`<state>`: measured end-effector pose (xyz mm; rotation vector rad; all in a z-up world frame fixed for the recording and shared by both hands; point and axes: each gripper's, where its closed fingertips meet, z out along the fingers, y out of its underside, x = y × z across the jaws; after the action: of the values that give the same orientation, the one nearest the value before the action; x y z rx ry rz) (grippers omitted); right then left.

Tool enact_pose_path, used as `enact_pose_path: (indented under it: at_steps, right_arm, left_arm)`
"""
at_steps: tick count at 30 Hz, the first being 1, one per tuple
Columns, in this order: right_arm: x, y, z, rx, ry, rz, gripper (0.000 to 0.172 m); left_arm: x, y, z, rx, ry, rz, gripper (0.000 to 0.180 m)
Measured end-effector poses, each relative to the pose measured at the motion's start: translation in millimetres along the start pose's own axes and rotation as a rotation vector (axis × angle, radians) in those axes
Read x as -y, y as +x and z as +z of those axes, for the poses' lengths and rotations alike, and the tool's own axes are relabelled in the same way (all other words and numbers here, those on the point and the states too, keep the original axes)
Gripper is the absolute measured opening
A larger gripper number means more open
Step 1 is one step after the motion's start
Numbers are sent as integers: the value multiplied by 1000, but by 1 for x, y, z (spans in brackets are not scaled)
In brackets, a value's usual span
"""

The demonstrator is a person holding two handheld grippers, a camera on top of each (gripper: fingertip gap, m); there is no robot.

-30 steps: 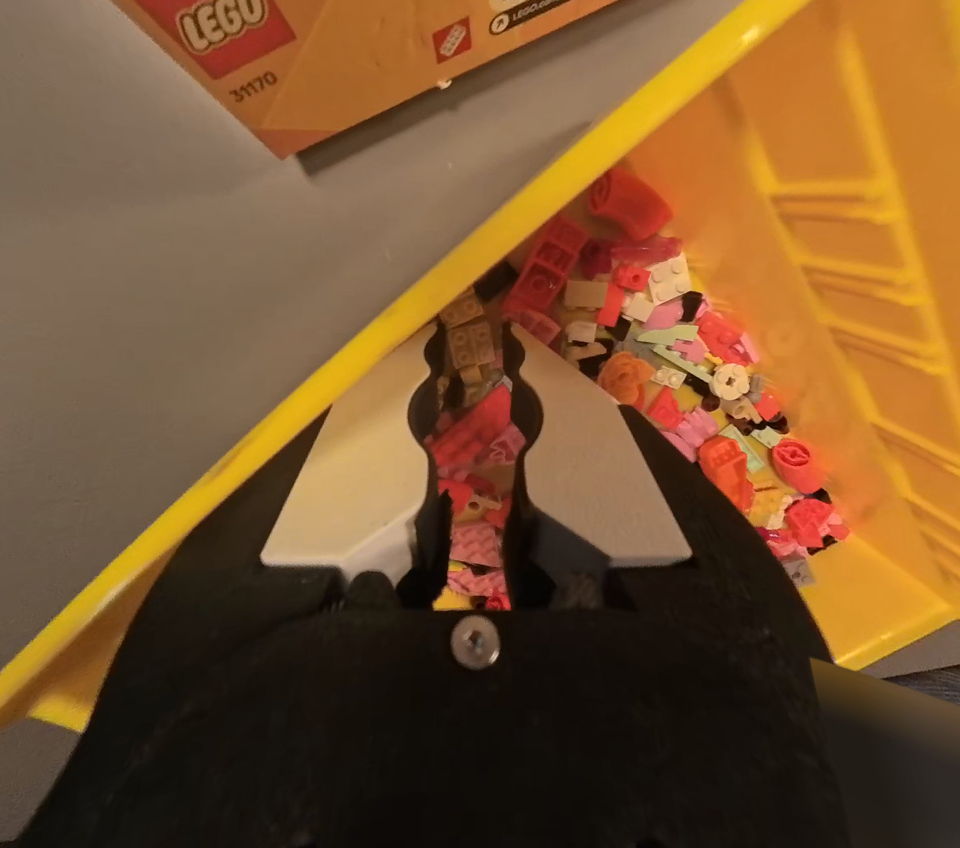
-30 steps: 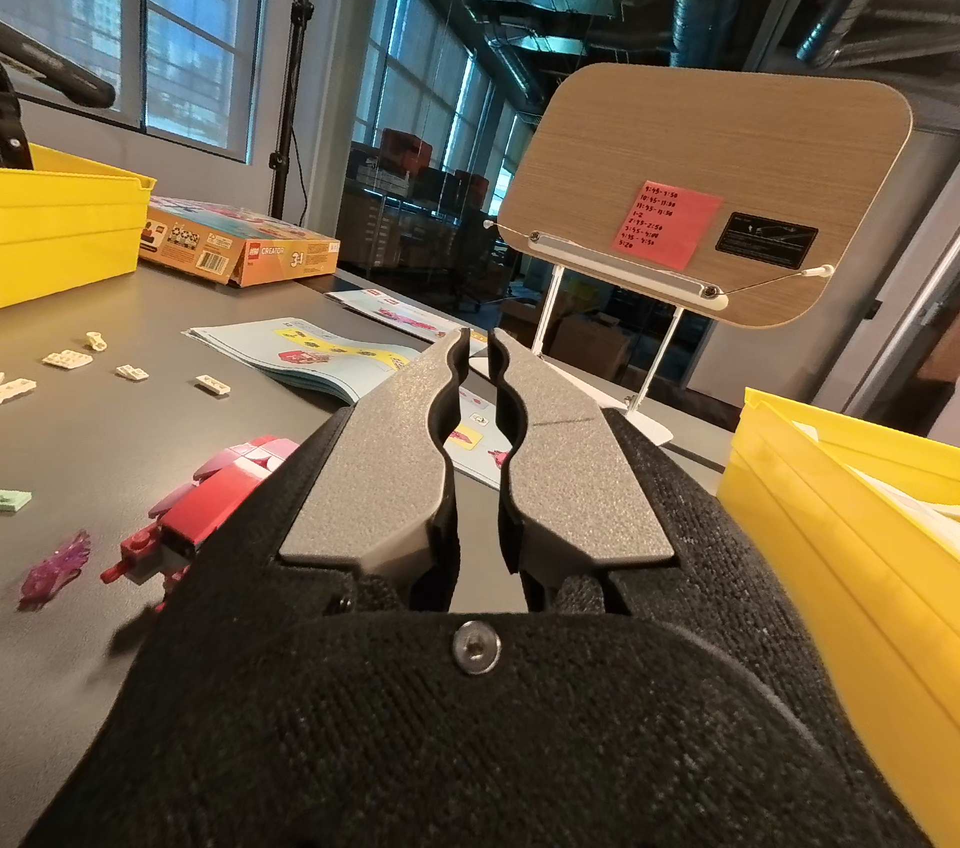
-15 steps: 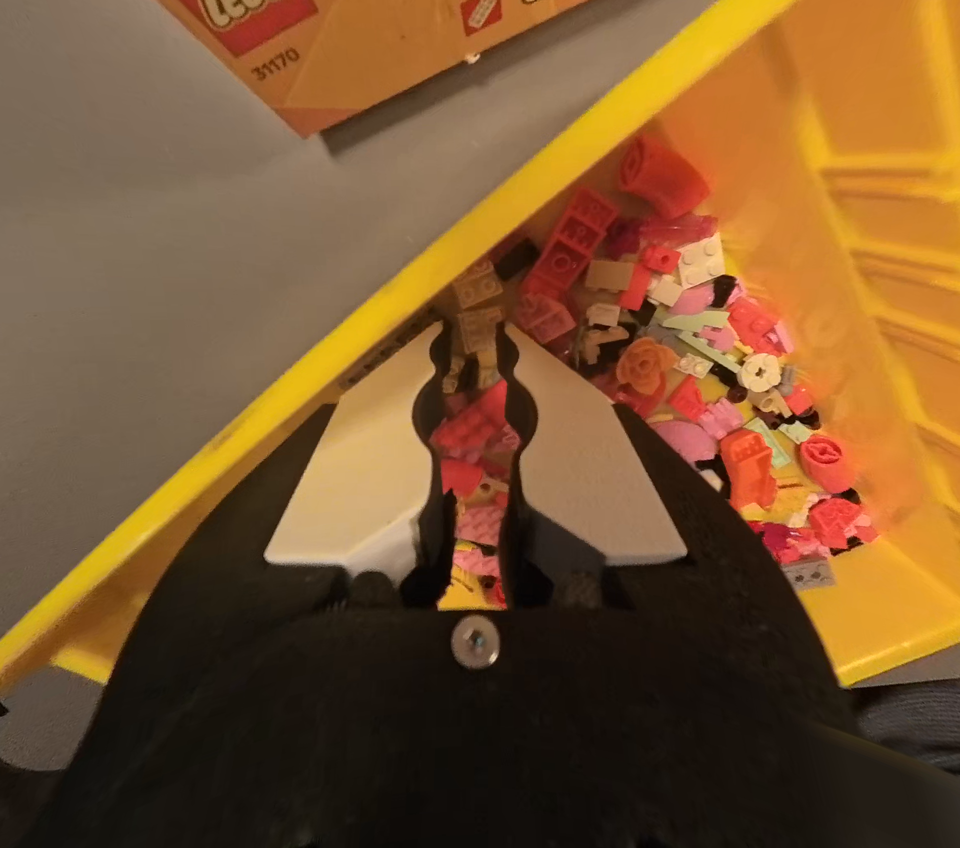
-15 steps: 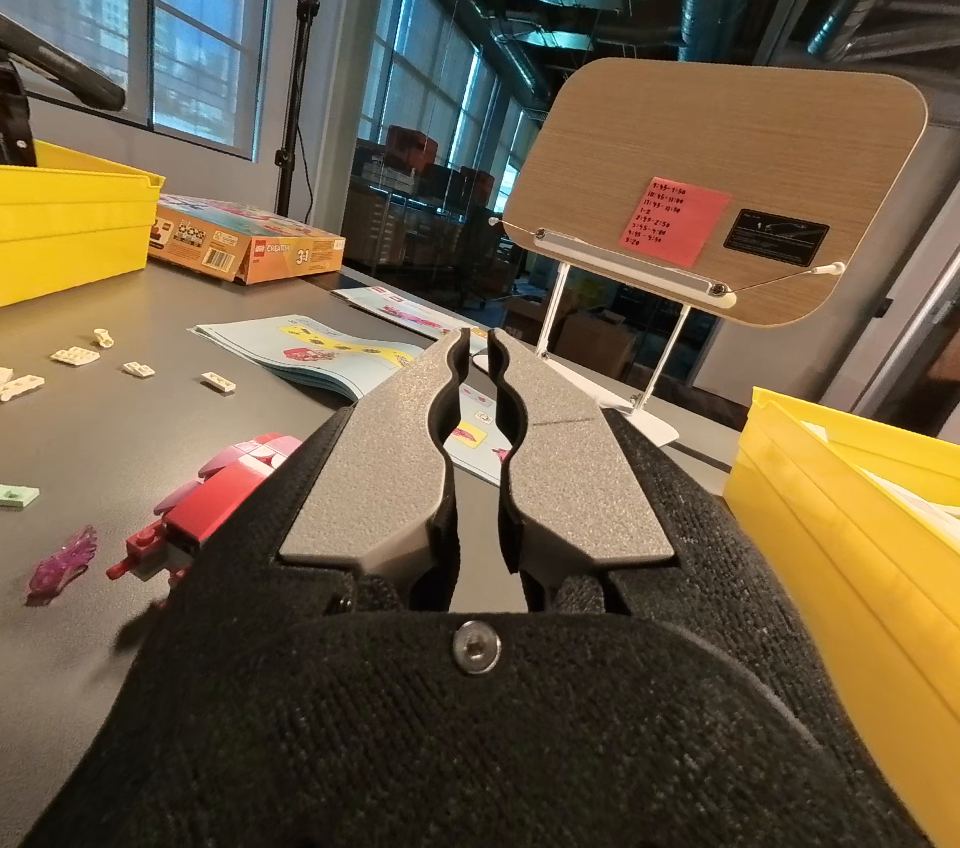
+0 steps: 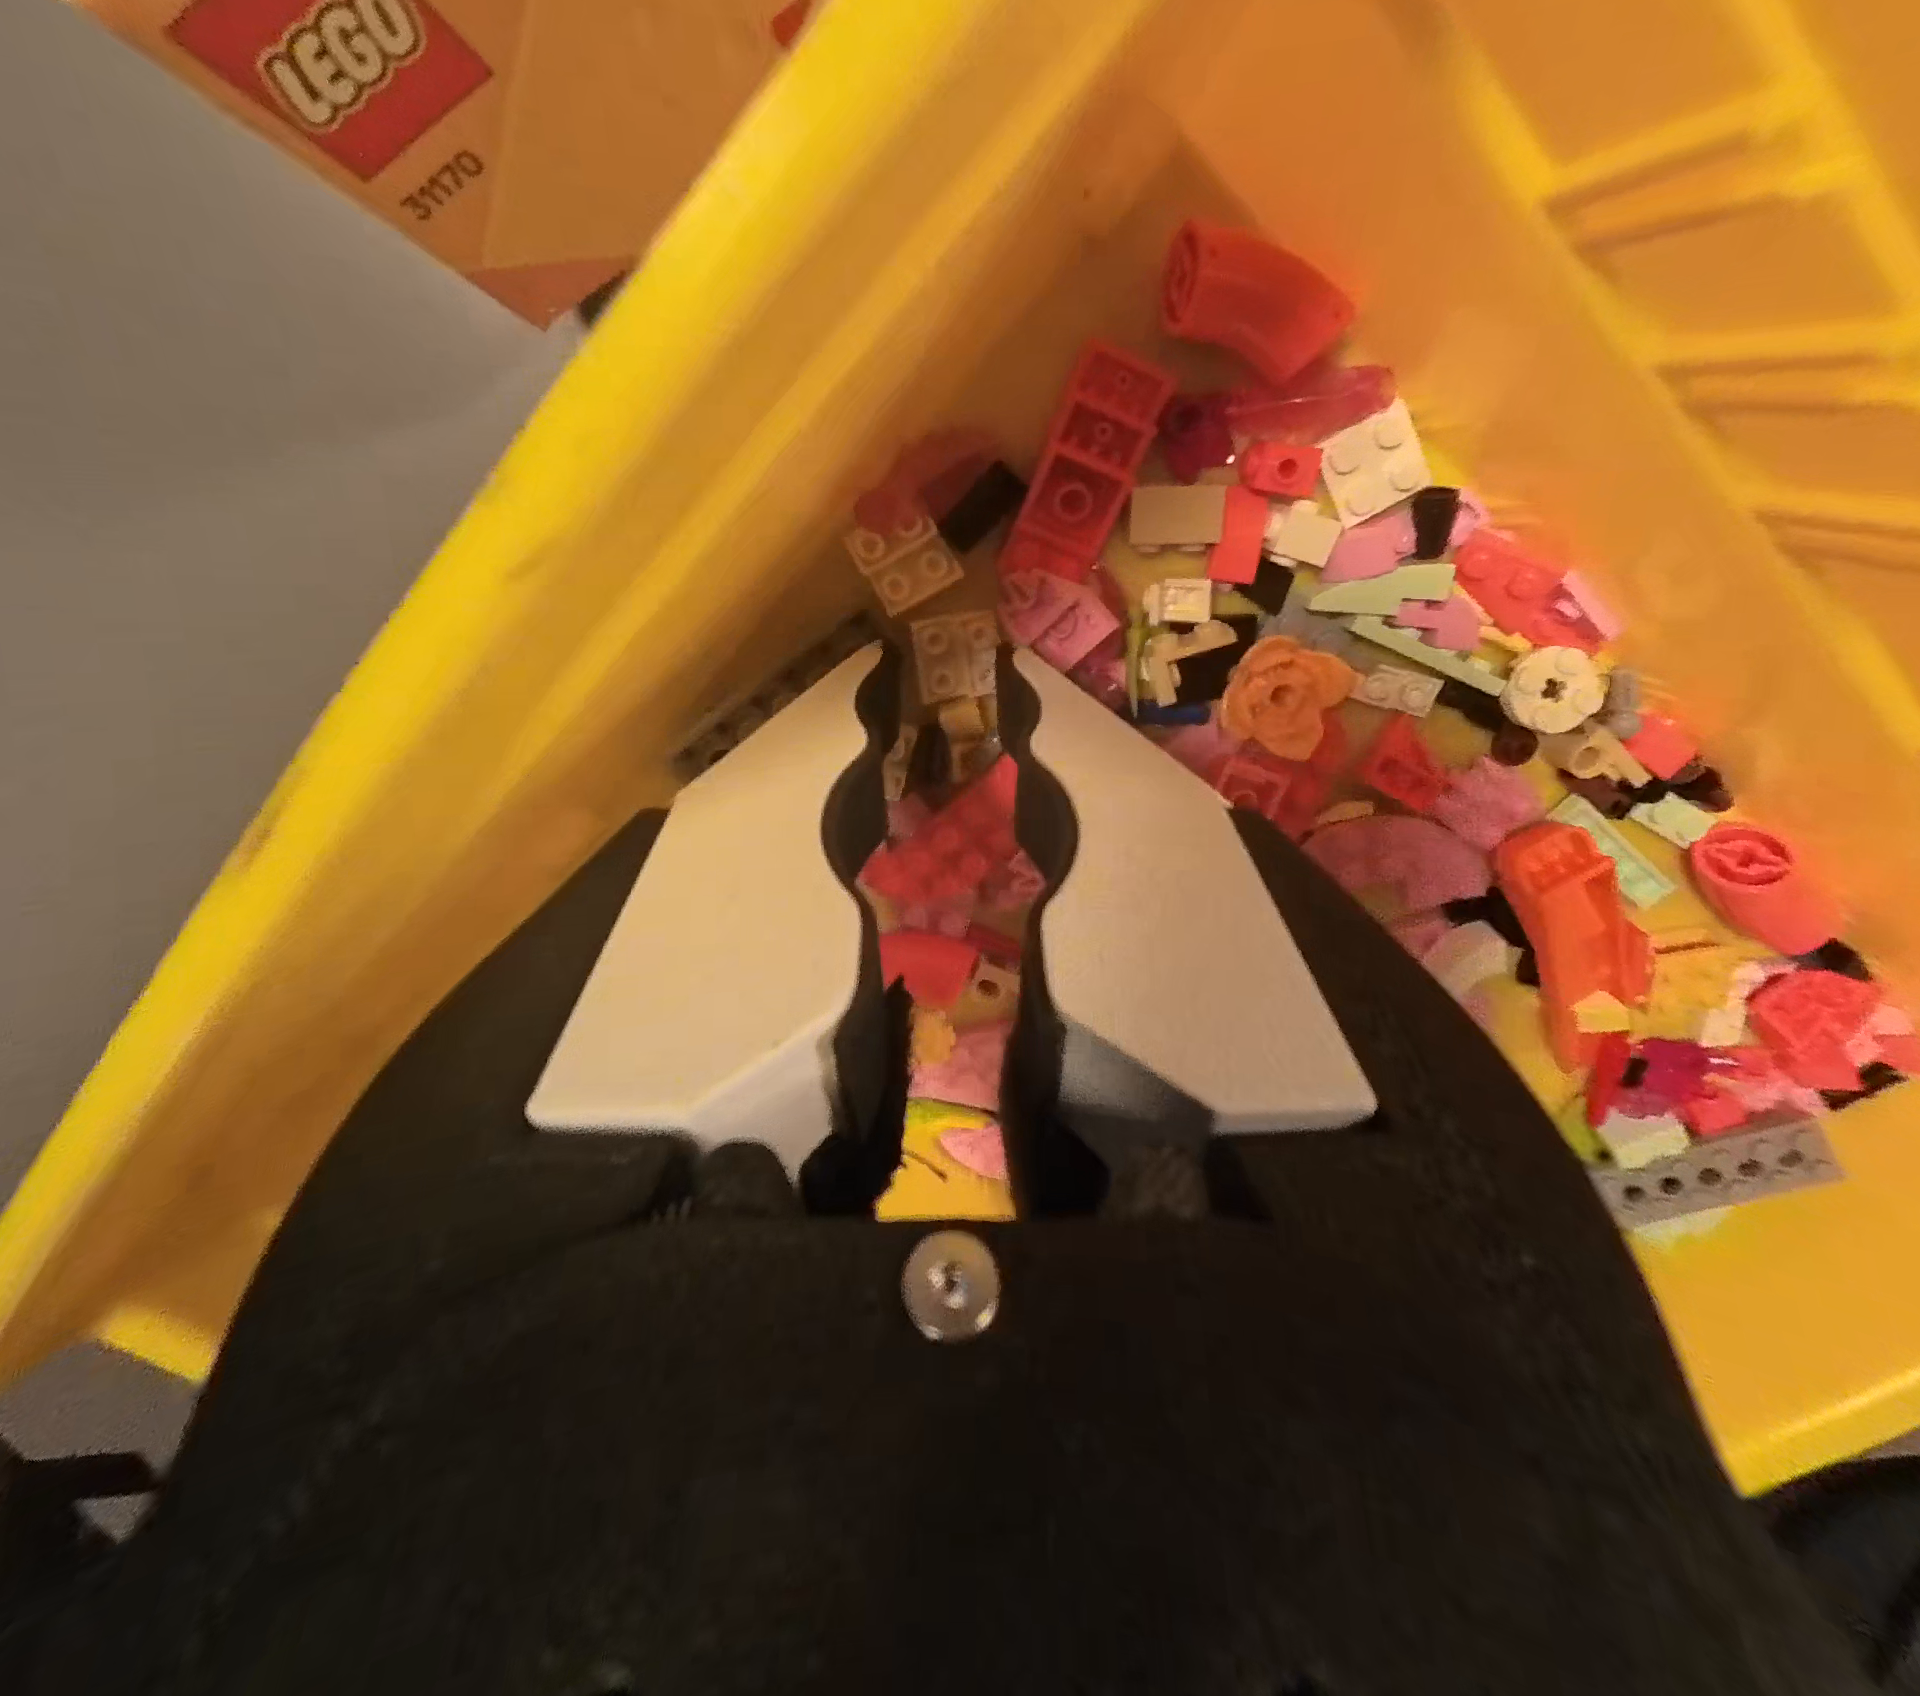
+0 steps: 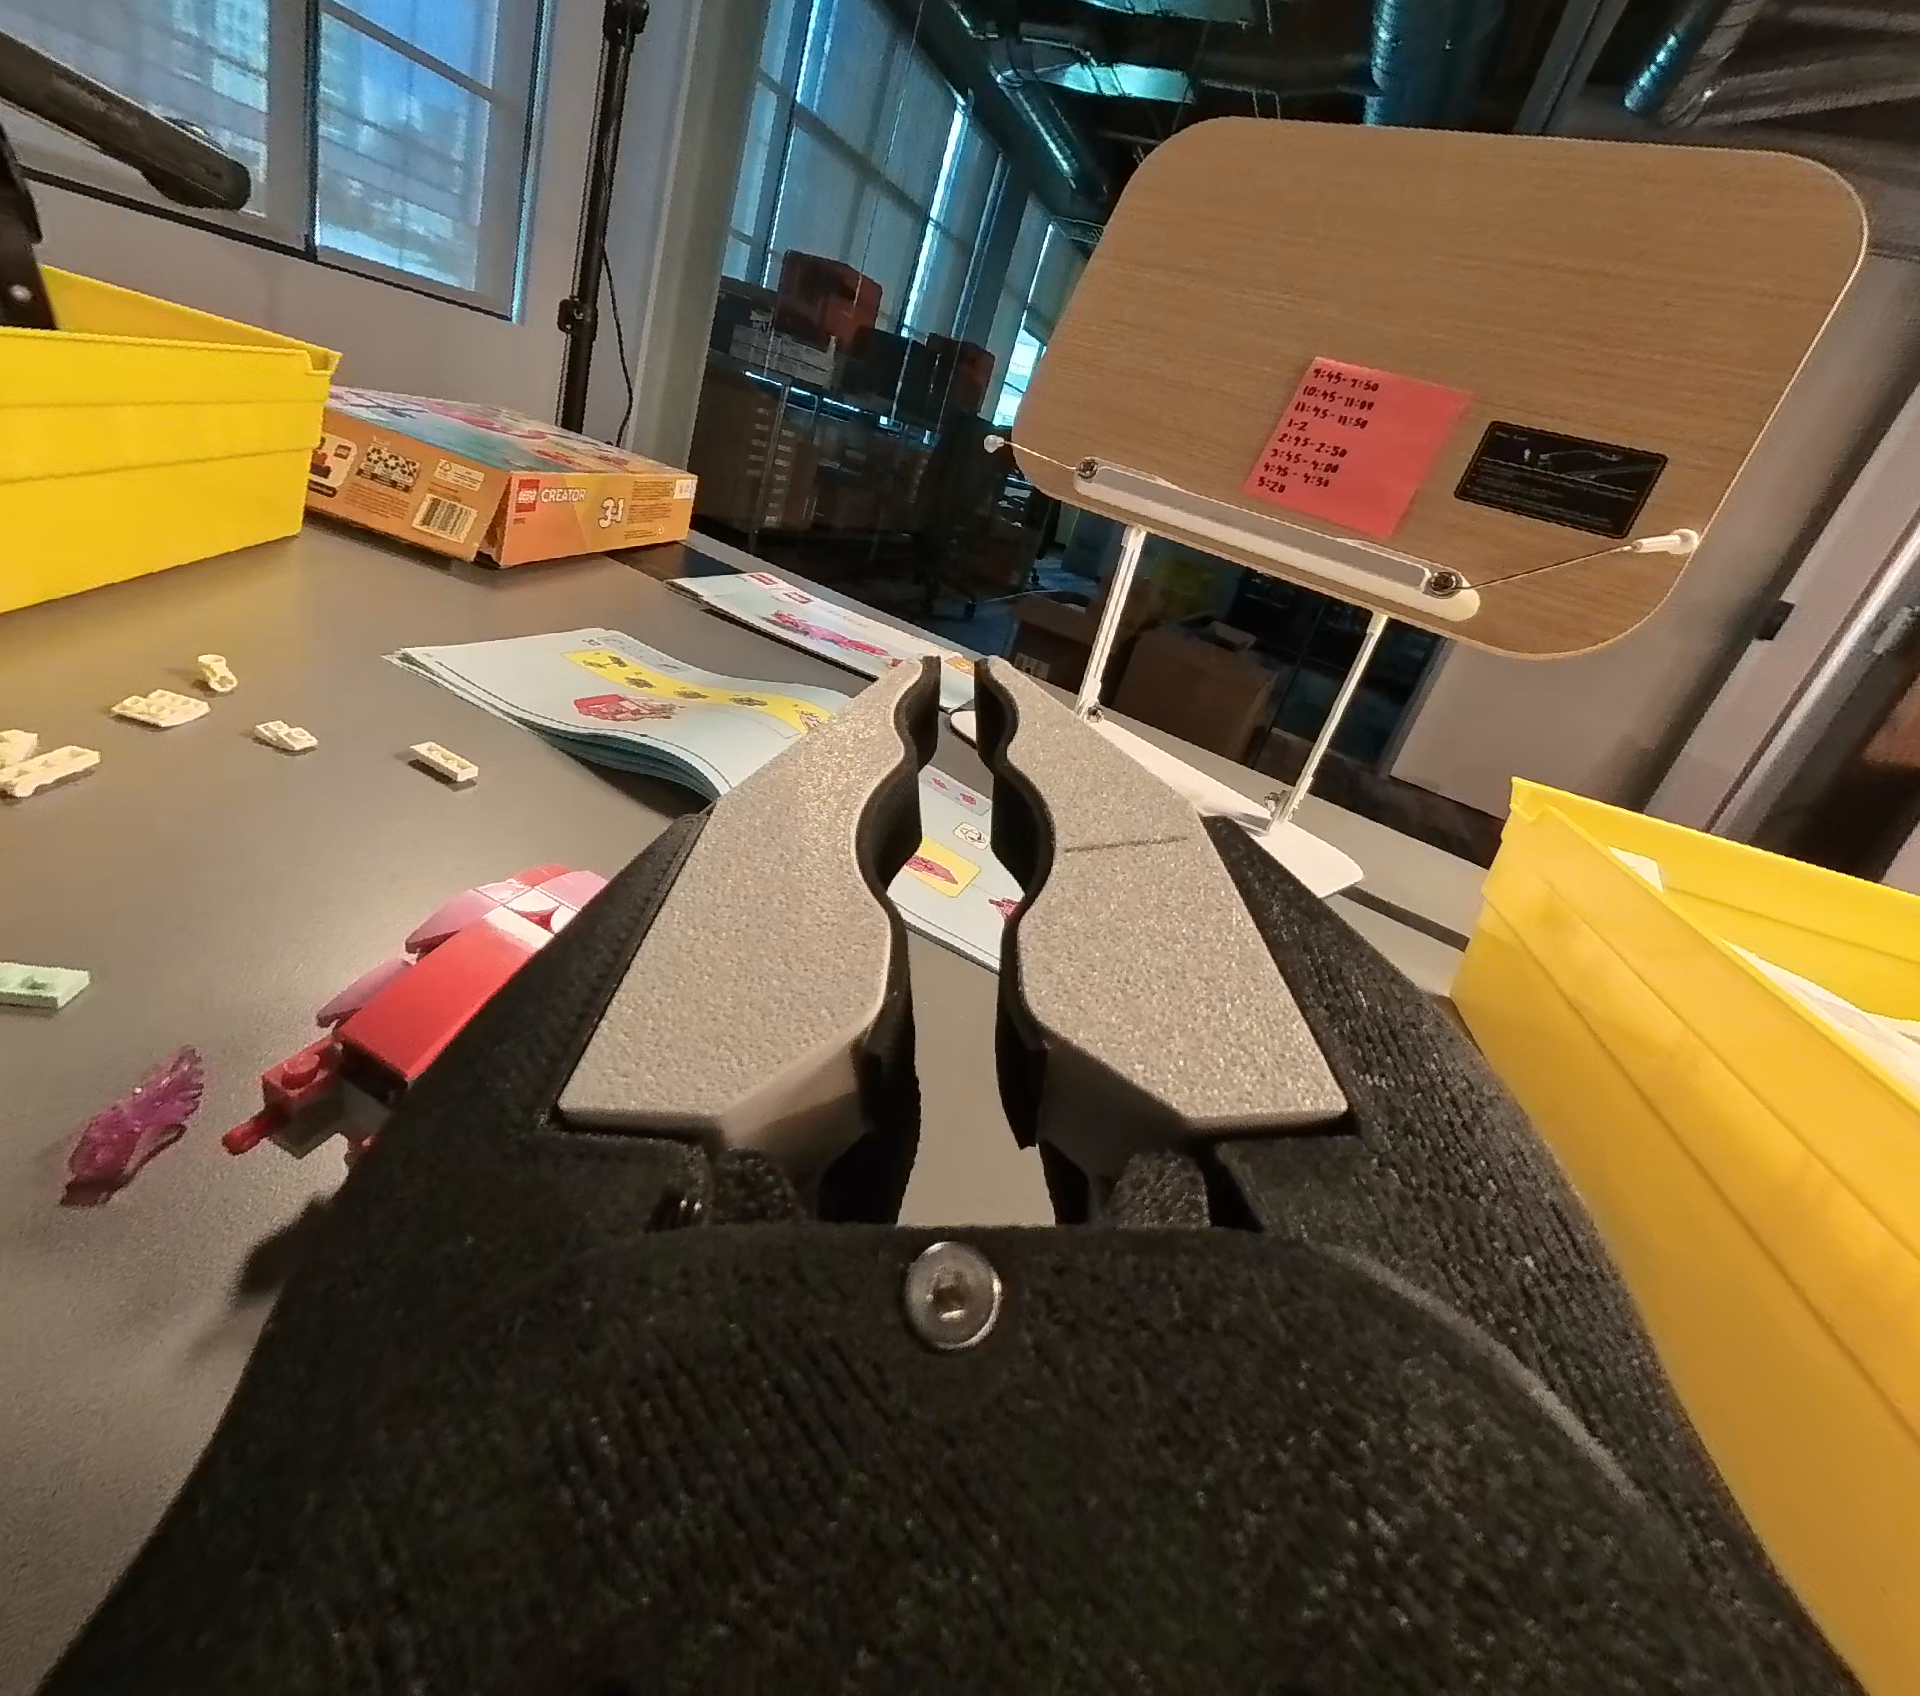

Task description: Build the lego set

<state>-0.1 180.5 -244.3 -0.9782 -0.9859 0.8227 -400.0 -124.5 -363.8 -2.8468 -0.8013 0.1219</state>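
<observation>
In the left wrist view my left gripper [image 5: 951, 670] reaches into a yellow bin [image 5: 727, 275], close to its near wall. Its fingertips are shut on a small tan studded brick [image 5: 951, 649] at the edge of a pile of red, pink, orange and white bricks [image 5: 1351, 711]. A second tan brick [image 5: 902, 566] lies just beyond it. My right gripper [image 6: 956, 675] hovers above the grey table [image 6: 260, 867]. Its jaws are almost together with nothing between them. A red and pink brick model [image 6: 447, 1012] lies to its lower left.
An orange toy box [image 5: 468, 36] lies outside the bin, and shows in the right wrist view [image 6: 499, 483] too. Open booklets [image 6: 623, 701], small white pieces [image 6: 156, 706], a purple clear piece [image 6: 135, 1127] and a wooden book stand [image 6: 1455, 399] are on the table. Yellow bins stand at left [image 6: 145, 441] and right [image 6: 1714, 1075]. About 50 cm separates my left fingertips from my right. My right gripper's tips are some 15 cm from the purple clear piece [image 6: 135, 1127].
My left jaws narrowed onto the tan brick, and the left gripper turned and shifted so the bin wall and box swung nearer. My right gripper drifted only slightly and stayed closed.
</observation>
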Motion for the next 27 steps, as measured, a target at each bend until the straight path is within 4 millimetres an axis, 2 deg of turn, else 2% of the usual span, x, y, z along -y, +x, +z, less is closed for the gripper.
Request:
enact_pose_path:
  at_steps: [4,6,10,22,25,27]
  right_arm:
    - [0,0,0,1,0,-3,4]
    - [0,0,0,1,1,-1,5]
    - [0,0,0,3,2,1,4]
    - [1,0,-1,1,2,5,4]
    - [1,0,-1,2,4,5,4]
    - [1,0,-1,3,4,6,4]
  left_arm:
    - [0,2,0,27,20,67,17]
    - [2,2,-3,30,43,74,7]
    - [7,1,-8,18,96,48,18]
    - [1,-2,1,-4,45,33,15]
    - [1,-4,-7,20,68,54,13]
    - [6,-3,-23,47,132,67,13]
